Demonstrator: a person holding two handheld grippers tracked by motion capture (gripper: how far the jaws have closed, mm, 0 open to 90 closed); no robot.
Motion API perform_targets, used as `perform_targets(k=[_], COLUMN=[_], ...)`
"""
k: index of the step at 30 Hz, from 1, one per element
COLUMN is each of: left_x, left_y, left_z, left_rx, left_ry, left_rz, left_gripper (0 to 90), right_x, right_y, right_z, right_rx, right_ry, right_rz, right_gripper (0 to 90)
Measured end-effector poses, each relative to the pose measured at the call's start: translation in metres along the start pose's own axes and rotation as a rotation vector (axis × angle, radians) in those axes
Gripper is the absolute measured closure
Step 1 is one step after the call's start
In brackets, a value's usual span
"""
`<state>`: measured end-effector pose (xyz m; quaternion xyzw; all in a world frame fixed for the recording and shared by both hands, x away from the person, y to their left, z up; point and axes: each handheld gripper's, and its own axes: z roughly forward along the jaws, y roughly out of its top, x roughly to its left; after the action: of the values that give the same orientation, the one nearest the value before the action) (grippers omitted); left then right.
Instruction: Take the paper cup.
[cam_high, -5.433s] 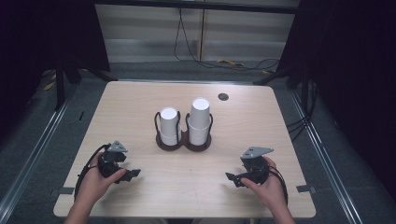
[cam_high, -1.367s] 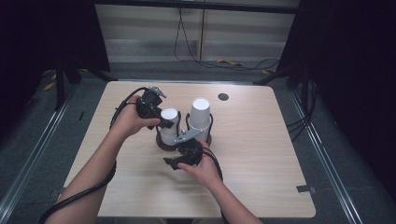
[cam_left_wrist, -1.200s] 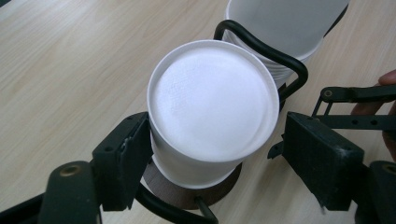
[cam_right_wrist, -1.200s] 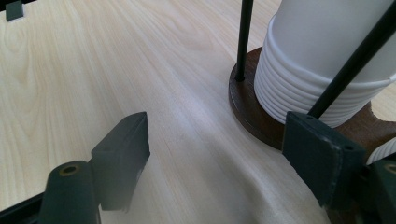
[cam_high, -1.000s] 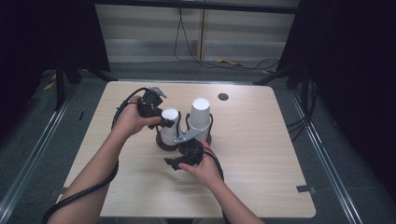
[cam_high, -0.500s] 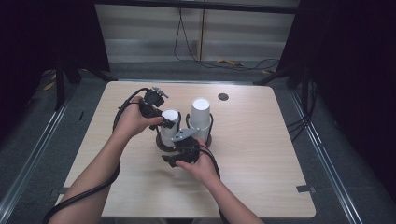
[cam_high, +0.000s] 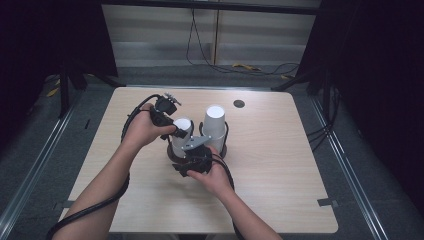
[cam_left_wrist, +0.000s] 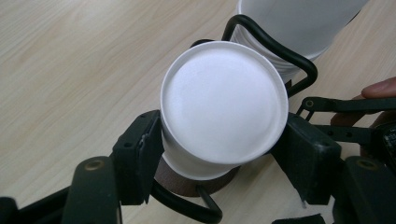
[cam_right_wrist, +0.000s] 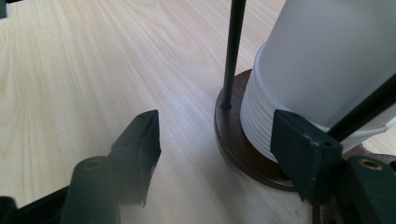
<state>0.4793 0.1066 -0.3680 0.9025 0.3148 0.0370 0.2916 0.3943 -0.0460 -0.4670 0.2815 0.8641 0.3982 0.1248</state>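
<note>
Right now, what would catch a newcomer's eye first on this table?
Two stacks of white paper cups in a black wire holder mid-table. The left tongs clamp the shorter stack just under its top; the right tongs sit low at the holder's brown base.

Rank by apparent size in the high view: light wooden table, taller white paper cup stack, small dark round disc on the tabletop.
1. Light wooden table
2. Taller white paper cup stack
3. Small dark round disc
The gaps are wide, so nearness to the camera does not alter the order.
</note>
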Motion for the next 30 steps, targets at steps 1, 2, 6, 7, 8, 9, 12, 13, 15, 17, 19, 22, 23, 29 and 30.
perform_targets(k=[1,2,6,7,8,9,12,13,15,17,19,22,23,29,30], left_x=[0.0003,0.0003,0.0,-0.0001,-0.0002,-0.0002,-0.0008,-0.0009,-0.001,-0.0011,-0.0008,-0.0012,-0.0013,-0.0011,-0.0013], left_y=[0.0004,0.0007,0.0012,0.0012,0.0013,0.0013,0.0015,0.0017,0.0021,0.0025,0.0024,0.0023,0.0023,0.0036,0.004], left_z=[-0.0002,-0.0002,-0.0001,-0.0002,-0.0002,-0.0003,-0.0004,-0.0005,-0.0011,-0.0017,-0.002,-0.0023,-0.0022,-0.0024,-0.0024], left_rx=[0.004,0.005,0.008,0.009,0.01,0.011,0.013,0.015,0.022,0.026,0.026,0.026,0.025,0.033,0.034], left_ry=[0.002,0.003,0.006,0.006,0.007,0.007,0.008,0.009,0.01,0.011,0.007,0.008,0.009,0.009,0.009], left_rz=[0.002,0.001,-0.005,-0.006,-0.006,-0.006,-0.01,-0.011,-0.012,-0.013,-0.015,-0.019,-0.021,-0.031,-0.033], left_gripper=[34.4,34.5,34.5,34.4,34.5,34.5,34.5,34.4,34.5,34.5,34.5,34.6,34.6,34.7,34.7], right_x=[-0.0005,-0.0004,-0.002,-0.0025,-0.003,-0.0026,-0.0012,-0.0011,-0.0021,-0.0024,-0.0022,-0.0019,-0.0021,-0.0032,-0.0032], right_y=[-0.0004,-0.0007,-0.0048,-0.0054,-0.006,-0.006,-0.0046,-0.0044,-0.0042,-0.0047,-0.0048,-0.005,-0.0051,-0.0058,-0.0058], right_z=[-0.0001,-0.0002,0.0013,0.0012,0.0013,0.0013,0.0014,0.0016,0.0017,0.0016,0.0016,0.0015,0.0016,0.0019,0.002], right_rx=[-0.002,0.001,0.012,0.004,-0.002,-0.001,0.015,0.016,0.014,0.012,0.01,0.01,0.007,0.0,0.0], right_ry=[0.003,0.002,-0.011,-0.006,-0.003,-0.005,-0.012,-0.014,-0.01,-0.011,-0.011,-0.011,-0.012,-0.01,-0.012], right_rz=[0.0,0.002,0.007,0.019,0.019,0.019,0.006,0.003,0.005,0.009,0.009,0.012,0.012,0.018,0.014], right_gripper=[34.1,34.1,33.5,33.4,33.4,33.4,33.0,33.3,33.7,34.2,34.1,34.1,34.1,34.3,34.2])
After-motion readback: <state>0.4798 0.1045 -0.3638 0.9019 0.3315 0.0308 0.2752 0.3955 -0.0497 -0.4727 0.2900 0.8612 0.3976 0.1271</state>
